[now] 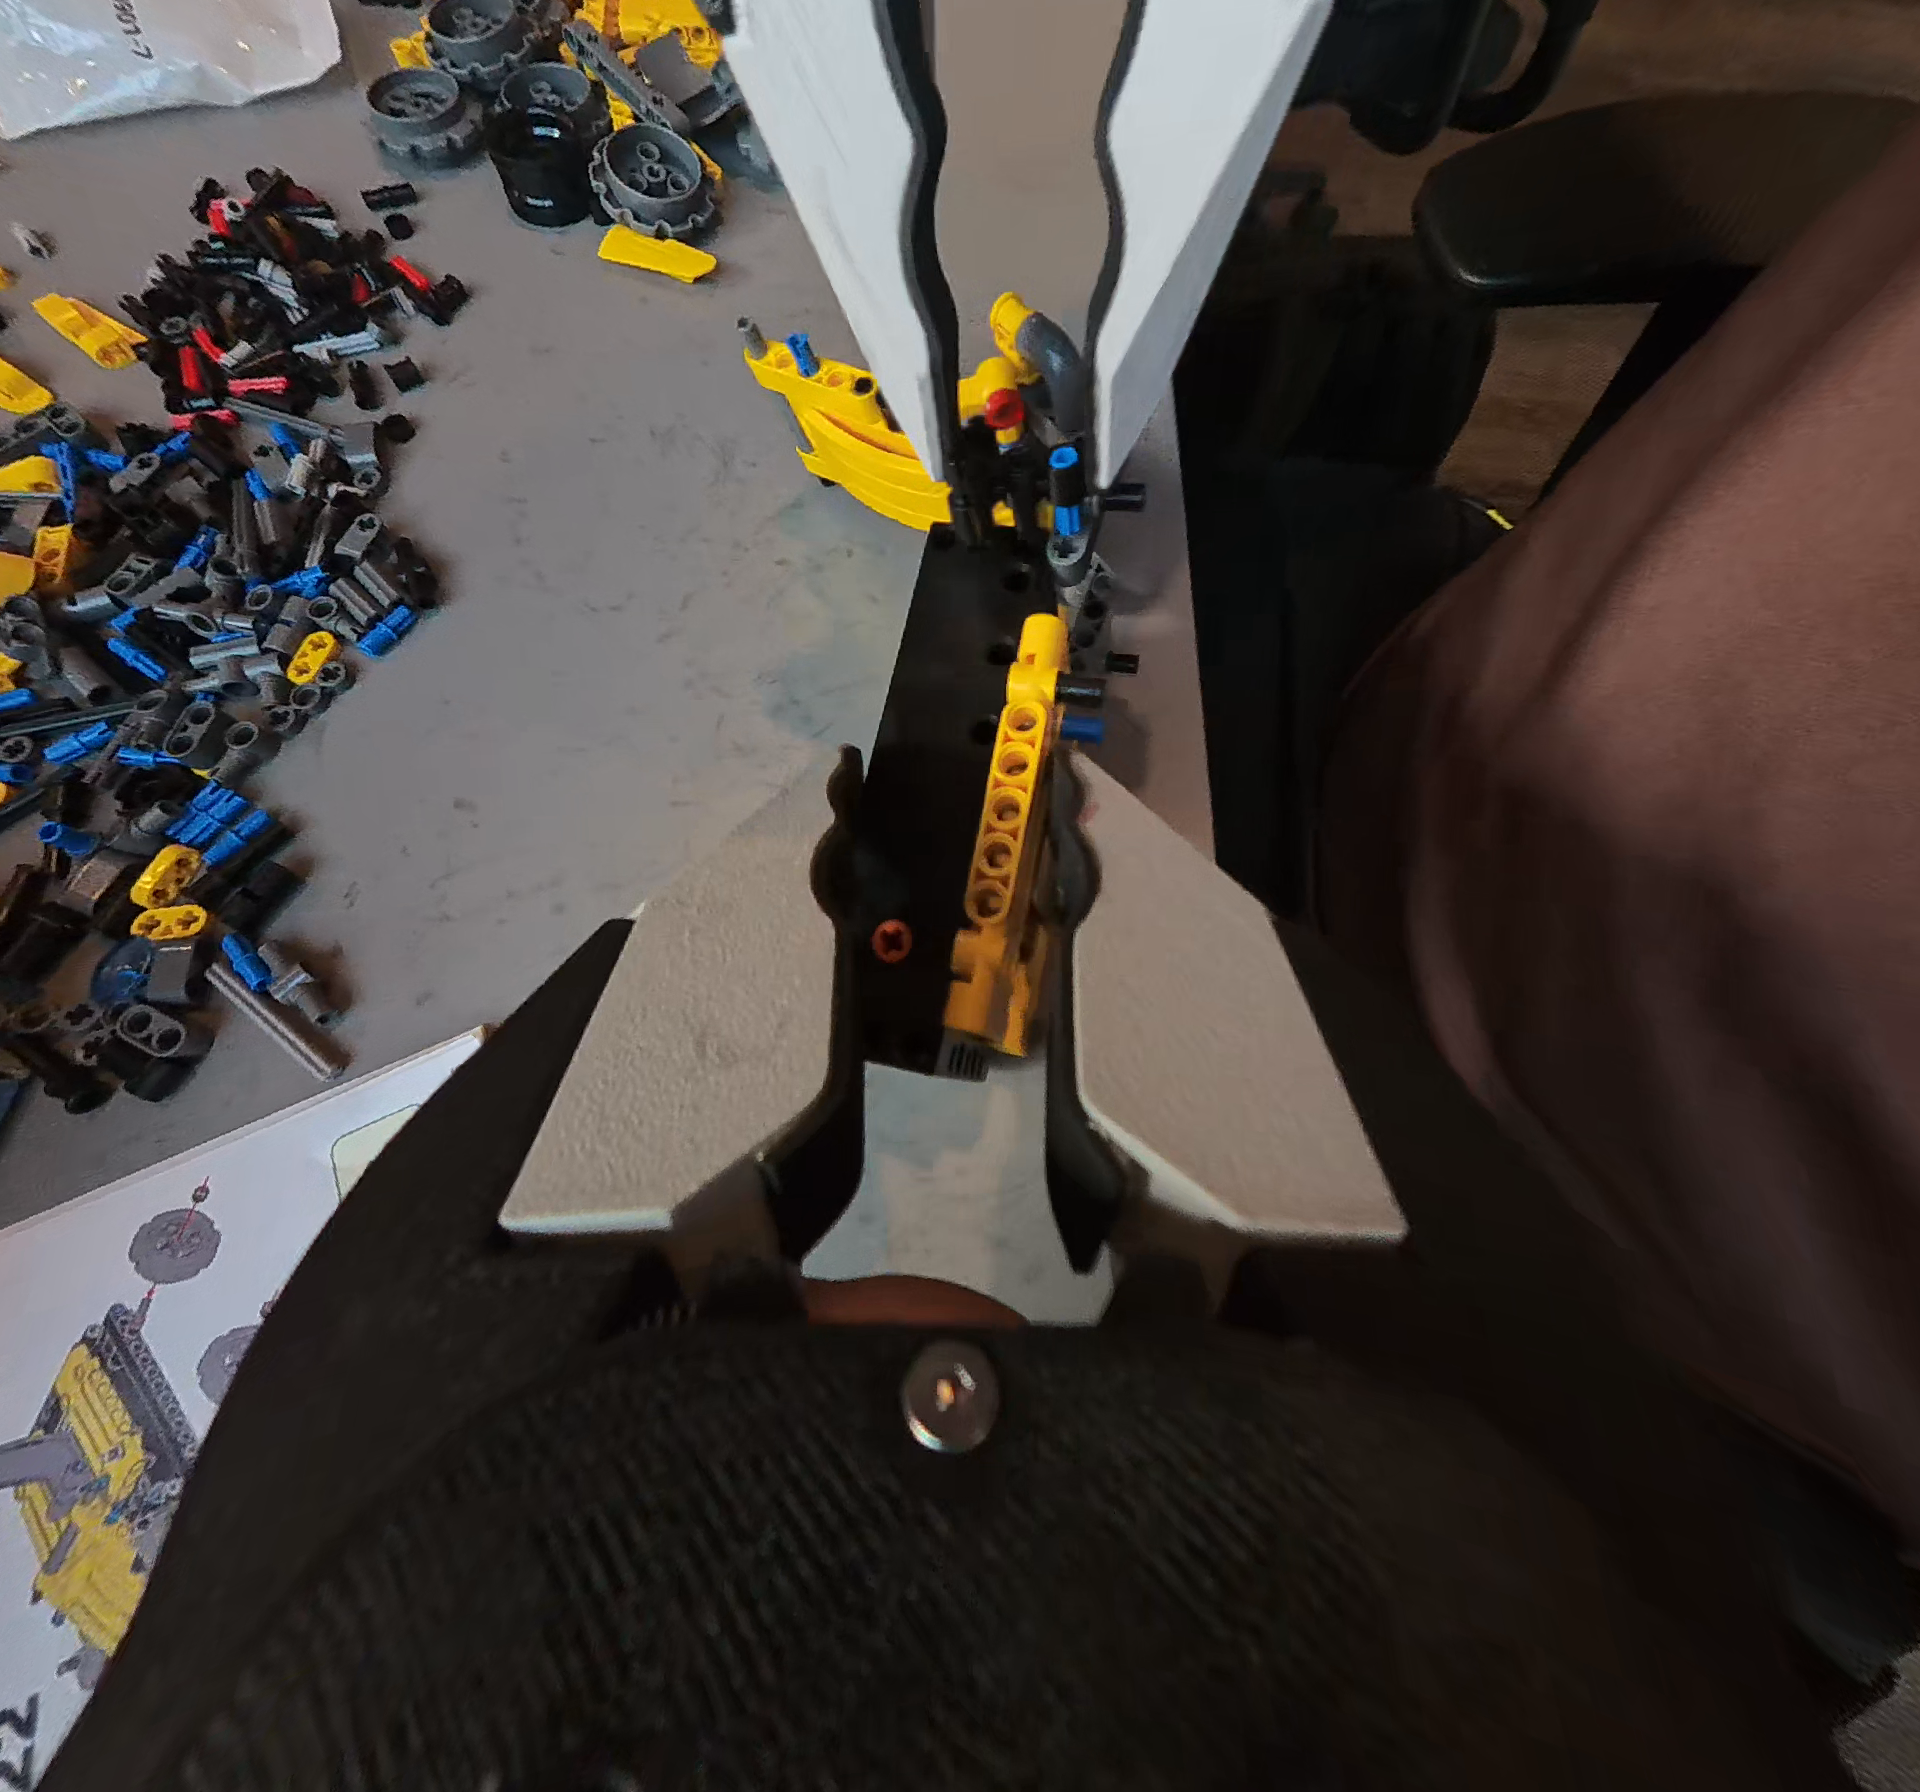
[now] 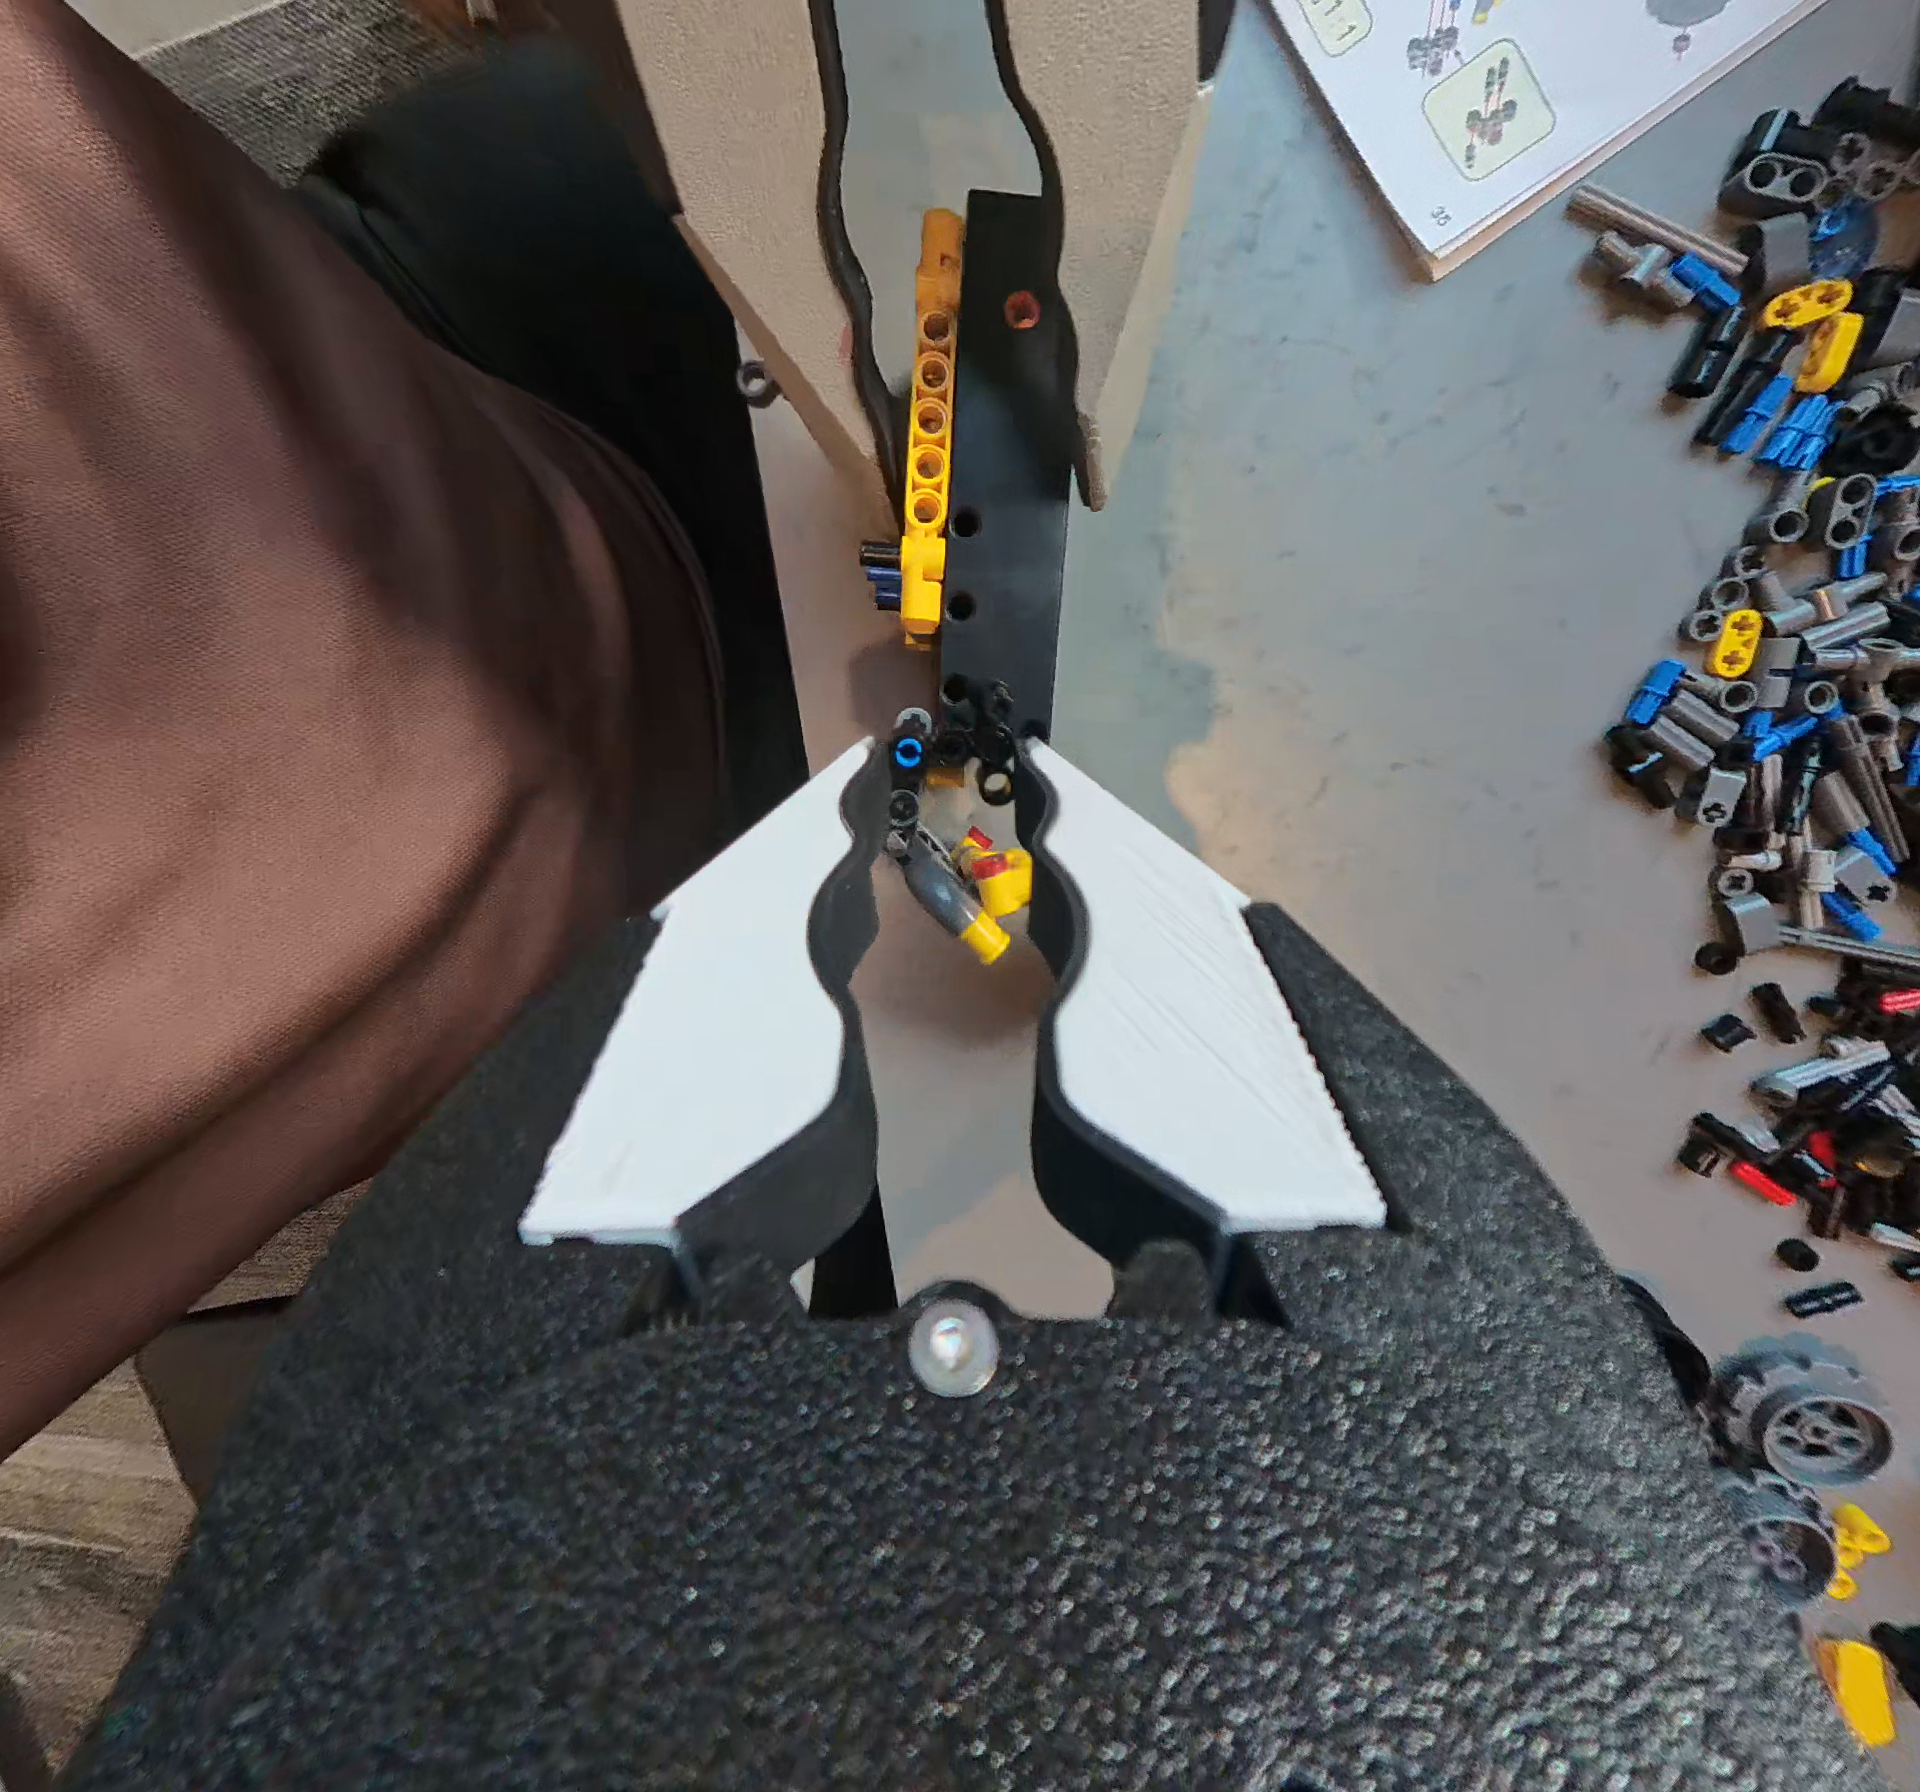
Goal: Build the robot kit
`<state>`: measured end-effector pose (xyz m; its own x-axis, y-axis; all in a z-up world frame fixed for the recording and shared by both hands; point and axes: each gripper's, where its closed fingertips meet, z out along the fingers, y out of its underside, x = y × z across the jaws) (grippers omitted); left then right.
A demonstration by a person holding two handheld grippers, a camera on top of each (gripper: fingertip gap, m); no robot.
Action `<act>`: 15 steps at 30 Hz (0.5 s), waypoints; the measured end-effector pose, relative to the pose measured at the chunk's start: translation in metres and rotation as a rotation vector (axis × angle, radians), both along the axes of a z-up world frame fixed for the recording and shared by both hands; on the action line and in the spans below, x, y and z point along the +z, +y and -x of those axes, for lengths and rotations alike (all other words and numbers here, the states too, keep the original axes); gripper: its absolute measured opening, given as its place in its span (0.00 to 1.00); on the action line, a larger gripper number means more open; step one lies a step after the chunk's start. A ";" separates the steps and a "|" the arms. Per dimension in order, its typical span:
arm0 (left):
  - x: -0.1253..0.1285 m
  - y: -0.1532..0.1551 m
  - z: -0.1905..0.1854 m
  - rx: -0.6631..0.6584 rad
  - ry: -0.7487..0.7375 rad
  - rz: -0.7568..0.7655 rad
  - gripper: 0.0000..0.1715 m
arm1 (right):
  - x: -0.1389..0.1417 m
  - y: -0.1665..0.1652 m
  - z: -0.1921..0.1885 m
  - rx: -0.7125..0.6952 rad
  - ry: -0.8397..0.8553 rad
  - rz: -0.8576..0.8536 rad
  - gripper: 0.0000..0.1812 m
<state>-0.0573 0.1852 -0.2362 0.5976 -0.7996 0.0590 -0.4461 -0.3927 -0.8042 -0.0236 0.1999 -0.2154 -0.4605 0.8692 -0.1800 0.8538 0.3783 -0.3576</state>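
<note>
Two hand-held grippers face each other, tip to tip, over the near edge of a grey table, each clamped on one end of the same toy-brick assembly.

The left gripper, with beige fingers and black wavy pads, is closed on a long black plastic block that has a yellow holed beam fixed along one side. The right gripper, with white fingers and black pads, is closed on the opposite end, a cluster of black, blue and grey pins with a small yellow and red piece sitting between its pads. The assembly spans the gap between both tools, lying just inside the table edge.

Beyond that edge, on the side away from the parts, is a person's brown-clothed leg and a black chair armrest, so room there is tight.

On the table side there is a bare grey strip beside the assembly. Further out lies a spread pile of small black, blue, grey and red connector pieces, a group of dark grey wheel hubs with yellow panels, a yellow curved panel piece just beside the right gripper's tip, a clear plastic bag, and an open printed instruction booklet.
</note>
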 end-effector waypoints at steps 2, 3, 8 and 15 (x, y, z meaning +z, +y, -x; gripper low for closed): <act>-0.001 0.001 -0.001 0.006 0.009 -0.028 0.20 | -0.002 0.001 -0.001 0.002 -0.029 -0.011 0.11; -0.001 0.001 -0.001 0.009 0.020 -0.046 0.20 | -0.003 0.001 -0.001 0.002 -0.039 -0.019 0.11; -0.001 0.000 -0.001 0.005 0.015 -0.120 0.20 | -0.003 0.001 -0.002 0.032 -0.108 -0.109 0.11; 0.001 0.001 0.001 0.021 -0.026 -0.200 0.19 | -0.005 0.000 0.002 0.060 -0.171 -0.225 0.11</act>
<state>-0.0585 0.1857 -0.2356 0.6150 -0.7841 -0.0839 -0.4175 -0.2334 -0.8782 -0.0257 0.1997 -0.2207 -0.4917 0.8683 -0.0657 0.8683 0.4833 -0.1114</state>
